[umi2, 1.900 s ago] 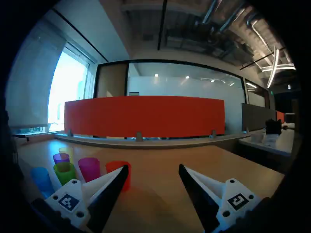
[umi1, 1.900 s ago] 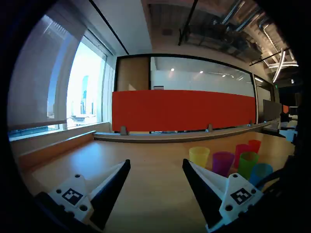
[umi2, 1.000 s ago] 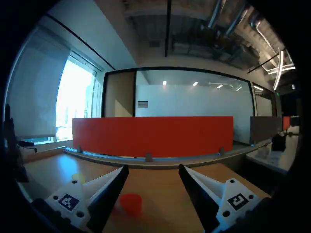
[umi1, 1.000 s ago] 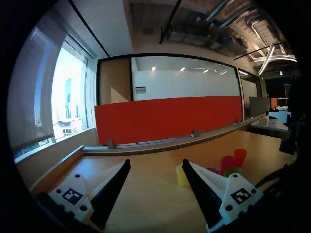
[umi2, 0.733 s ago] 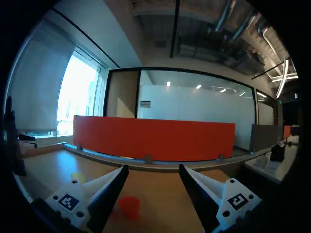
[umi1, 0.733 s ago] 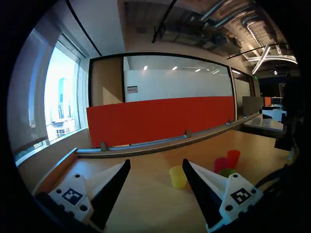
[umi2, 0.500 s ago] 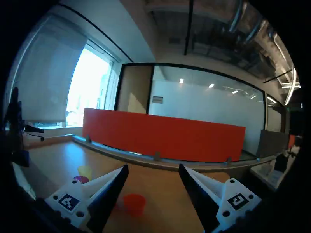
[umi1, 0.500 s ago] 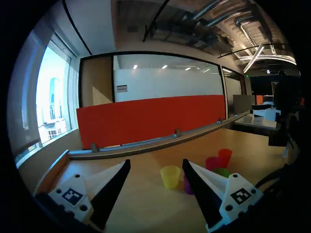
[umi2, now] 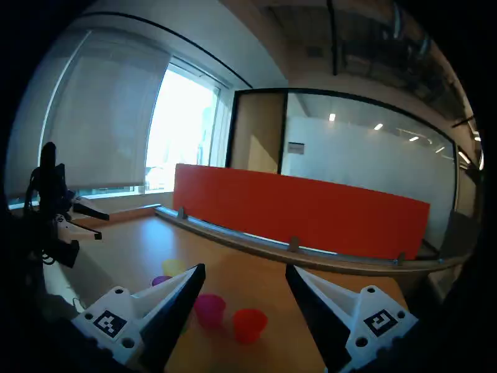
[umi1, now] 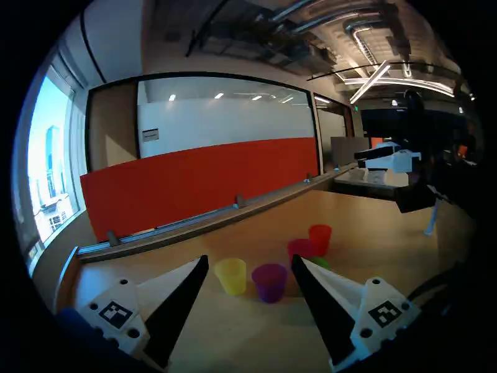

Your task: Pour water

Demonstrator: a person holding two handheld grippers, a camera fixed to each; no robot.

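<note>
Several coloured plastic cups stand close together on the wooden table. In the left gripper view, a yellow cup and a purple cup sit just beyond my open left gripper; a pink cup, a red cup and a partly hidden green cup stand behind. In the right gripper view, the red cup and pink cup lie below my open right gripper, with the yellow cup farther off. Both grippers hold nothing.
An orange divider panel runs along the table's far edge, with a metal rail below it. The other gripper hangs at the right in the left gripper view, and the left one at the far left in the right gripper view. A bright window is beyond.
The left gripper has swung right, bringing the cups from the right edge to between its fingers. The right gripper has swung left and risen. Both stayed open.
</note>
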